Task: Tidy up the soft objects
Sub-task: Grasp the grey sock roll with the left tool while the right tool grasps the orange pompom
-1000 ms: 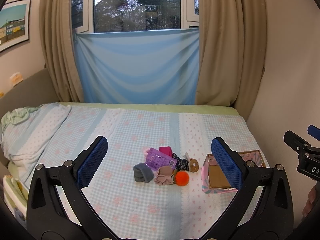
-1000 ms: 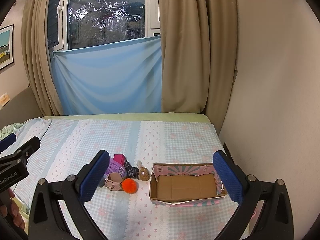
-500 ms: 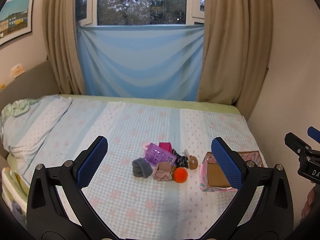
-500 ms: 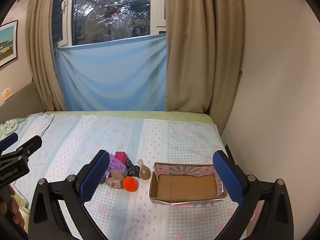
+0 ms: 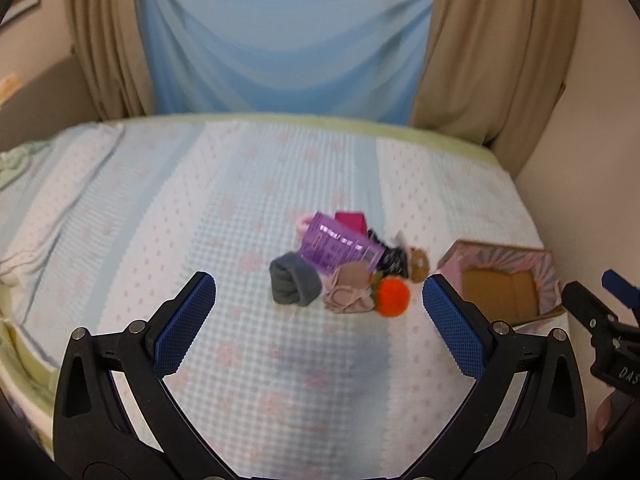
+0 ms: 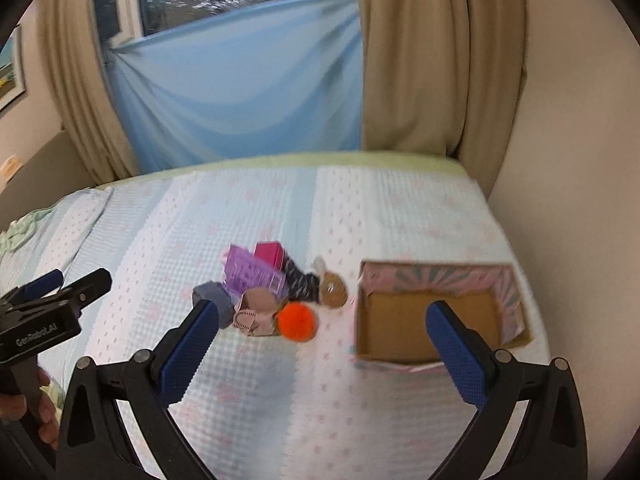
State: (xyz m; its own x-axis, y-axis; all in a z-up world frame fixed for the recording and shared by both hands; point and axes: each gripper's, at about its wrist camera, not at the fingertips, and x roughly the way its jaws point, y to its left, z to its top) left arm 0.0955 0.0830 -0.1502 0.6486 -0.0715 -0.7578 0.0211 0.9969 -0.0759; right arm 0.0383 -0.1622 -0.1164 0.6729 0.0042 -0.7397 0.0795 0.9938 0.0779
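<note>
A small pile of soft things lies on the bed: a grey rolled sock (image 5: 295,285) (image 6: 212,297), a purple packet (image 5: 335,247) (image 6: 253,276), a magenta block (image 5: 351,221) (image 6: 270,253), a beige pouch (image 5: 347,293) (image 6: 257,316), an orange pom-pom (image 5: 393,297) (image 6: 297,321), a dark patterned cloth (image 6: 301,282) and a brown plush (image 5: 418,265) (image 6: 333,291). An open pink cardboard box (image 5: 500,285) (image 6: 432,312) stands right of the pile, empty. My left gripper (image 5: 319,320) is open above the bed, short of the pile. My right gripper (image 6: 322,340) is open, short of the pile and box.
The bed (image 5: 224,208) has a light blue and white checked cover, with a rumpled blanket (image 5: 36,216) at the left. A wall (image 6: 580,160) runs along the bed's right side. Beige curtains (image 6: 432,60) and a blue cloth (image 5: 280,40) hang behind the bed.
Both grippers have moved forward and tipped down toward the pile and box, which now look larger and closer. Both stay open.
</note>
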